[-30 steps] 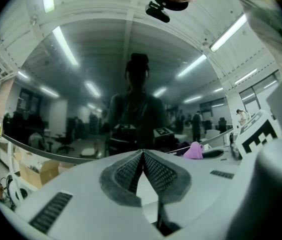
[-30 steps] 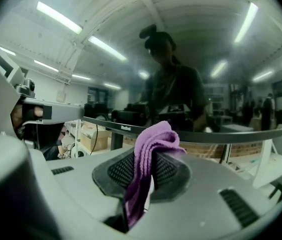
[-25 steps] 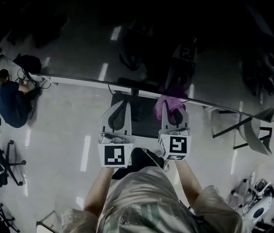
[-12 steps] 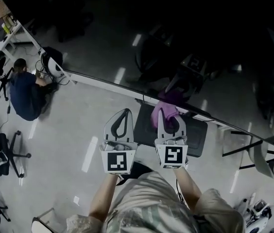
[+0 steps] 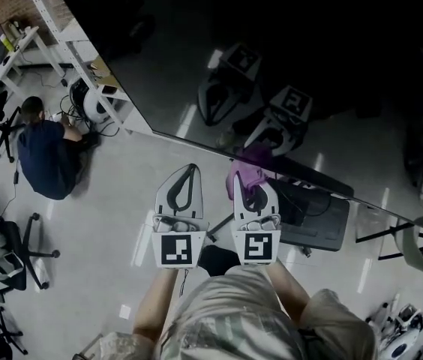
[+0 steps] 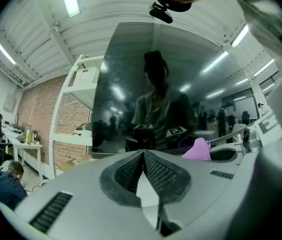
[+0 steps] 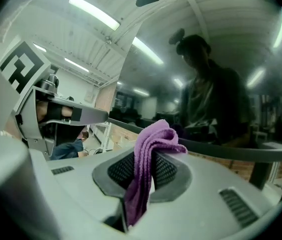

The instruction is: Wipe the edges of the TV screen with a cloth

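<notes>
Purple cloth (image 5: 246,172) clamped between closed jaws of right hand-held gripper (image 7: 142,160), bunched end at lower edge of TV screen (image 5: 324,73), left hand-held gripper (image 6: 143,155) closed, empty, alongside, just short of that edge

TV screen (image 5: 346,66) edge, right gripper (image 5: 253,193) holding purple cloth (image 5: 243,173) at it, left gripper (image 5: 187,178) beside

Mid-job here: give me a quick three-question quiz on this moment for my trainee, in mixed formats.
1. True or false: the left gripper holds the cloth.
2. The right gripper is: A open and empty; B shut on the cloth; C shut on nothing.
3. Fill in: both grippers are mirrored in the dark ____.
Key: 1 false; 2 B; 3 TV screen.
</notes>
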`<state>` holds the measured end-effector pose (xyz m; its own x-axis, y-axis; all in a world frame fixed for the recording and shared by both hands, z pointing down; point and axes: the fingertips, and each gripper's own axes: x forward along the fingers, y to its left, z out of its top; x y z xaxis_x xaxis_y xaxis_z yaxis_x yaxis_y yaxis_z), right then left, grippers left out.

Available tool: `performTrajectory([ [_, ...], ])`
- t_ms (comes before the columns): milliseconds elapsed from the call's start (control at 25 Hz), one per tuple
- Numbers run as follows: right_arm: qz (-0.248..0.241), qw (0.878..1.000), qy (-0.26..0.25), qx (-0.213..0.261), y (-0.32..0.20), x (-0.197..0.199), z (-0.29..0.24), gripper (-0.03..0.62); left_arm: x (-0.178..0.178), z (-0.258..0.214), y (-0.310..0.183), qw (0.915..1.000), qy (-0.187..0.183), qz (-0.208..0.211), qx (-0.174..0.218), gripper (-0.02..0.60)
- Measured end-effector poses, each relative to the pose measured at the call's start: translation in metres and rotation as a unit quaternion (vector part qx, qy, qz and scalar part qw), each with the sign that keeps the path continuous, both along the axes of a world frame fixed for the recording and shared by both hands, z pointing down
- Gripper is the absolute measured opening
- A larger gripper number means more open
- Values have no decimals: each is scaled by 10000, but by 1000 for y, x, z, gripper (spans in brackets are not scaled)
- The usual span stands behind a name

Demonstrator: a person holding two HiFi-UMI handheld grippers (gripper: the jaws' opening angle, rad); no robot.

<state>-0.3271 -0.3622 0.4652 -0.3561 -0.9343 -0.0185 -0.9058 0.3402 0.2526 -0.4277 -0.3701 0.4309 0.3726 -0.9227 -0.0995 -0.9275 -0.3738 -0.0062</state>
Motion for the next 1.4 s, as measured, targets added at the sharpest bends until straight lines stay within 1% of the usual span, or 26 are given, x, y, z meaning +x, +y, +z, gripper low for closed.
performTrajectory([
  [80, -7, 10000, -85, 9, -11, -34, 0, 54, -36, 0, -11, 10000, -16, -31, -74, 15],
  [240, -62, 9999, -100, 117, -23, -82, -6, 54, -88, -10, -24, 9997, -23, -205, -110, 15],
  [360, -79, 9996, -284, -10, -45, -126, -3, 54, -133, -12, -40, 9994, -50, -347, -84, 15],
  [440, -57, 9994, -312, -123, -55, -150, 2, 54, -155, -12, -48, 9994, -34, -324, -118, 15],
  [520, -7, 9998, -186, -116, -61, -169, 2, 54, -170, -15, -53, 9997, -92, -176, -104, 15],
  [640, 254, 9996, -21, -94, -66, -193, 2, 54, -192, -17, -69, 9998, -115, 183, -31, 15],
  [720, 626, 9979, -85, -167, -72, -204, 4, 54, -202, -17, -85, 9985, -77, 540, -34, 15],
  [800, 1098, 9936, -219, -171, -78, -210, 0, 54, -206, -21, -100, 9948, 13, 1022, -21, 15],
  [880, 1599, 9858, -451, -251, -79, -211, -1, 54, -209, -28, -108, 9887, 49, 1499, 69, 15],
  [960, 2060, 9765, -541, -341, -80, -211, -1, 54, -213, -32, -115, 9822, 43, 1875, 103, 15],
  [1080, 2620, 9618, -757, -248, -81, -207, -2, 54, -215, -35, -125, 9715, 25, 2365, 165, 15],
  [1160, 2859, 9536, -919, -219, -81, -206, -1, 54, -216, -34, -128, 9642, 11, 2644, 206, 15],
  [1240, 3030, 9470, -1040, -233, -80, -209, -4, 54, -215, -37, -129, 9566, 86, 2903, 224, 15],
  [1320, 3169, 9425, -1044, -171, -80, -214, -11, 54, -212, -44, -131, 9496, 187, 3116, 265, 15],
  [1400, 3270, 9403, -939, -27, -81, -214, -24, 54, -207, -52, -132, 9445, 301, 3257, 323, 15],
])
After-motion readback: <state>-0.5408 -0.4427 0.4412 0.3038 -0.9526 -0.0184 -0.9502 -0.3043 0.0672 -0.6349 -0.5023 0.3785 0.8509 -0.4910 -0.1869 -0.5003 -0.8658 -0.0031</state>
